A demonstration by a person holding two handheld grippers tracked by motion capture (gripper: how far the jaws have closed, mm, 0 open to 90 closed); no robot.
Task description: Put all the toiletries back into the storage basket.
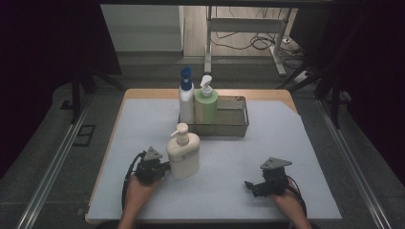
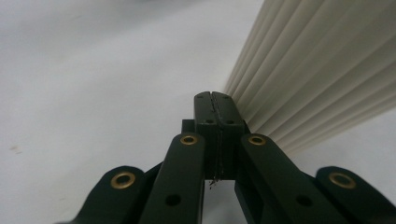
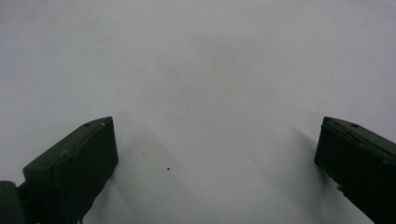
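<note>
Cream pump bottle (image 1: pixel 183 151) with cream pump, ribbed sides. Behind it, grey metal basket (image 1: pixel 237 125): white bottle (image 1: pixel 186 101) with blue cap, pale green bottle (image 1: pixel 206 105) with white pump. Mat (image 1: pixel 229 162) pale grey-blue; table edge (image 1: pixel 143 93) tan wood. Grippers black.

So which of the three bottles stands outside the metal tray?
The cream pump bottle, alone on the mat right beside the shut left gripper. The blue-capped bottle and green pump bottle stand in the tray.
</note>
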